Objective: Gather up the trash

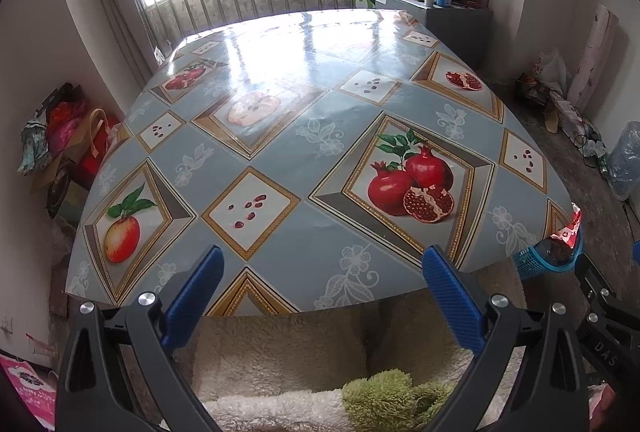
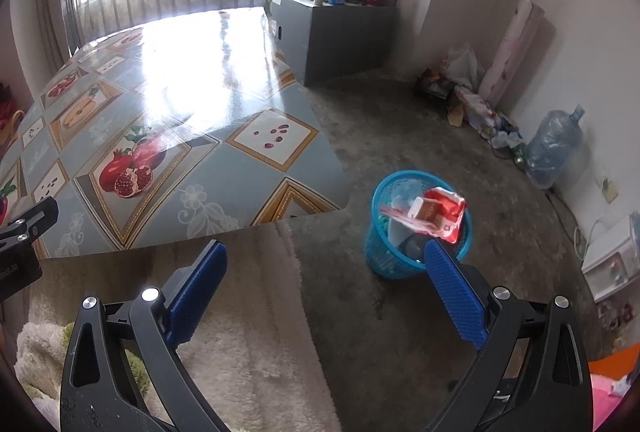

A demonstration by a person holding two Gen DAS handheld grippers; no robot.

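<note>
A blue mesh waste basket stands on the floor just right of the table's near corner. It holds red and white crumpled wrappers and a small carton. In the left wrist view the basket peeks past the table edge with a red wrapper sticking out. My left gripper is open and empty over the near edge of the table. My right gripper is open and empty, near the basket, its right finger in front of the rim.
The table has a glossy blue cloth with fruit pictures. A fluffy beige fabric lies below the grippers. A grey cabinet with bottles stands at the back. A water jug and clutter line the right wall.
</note>
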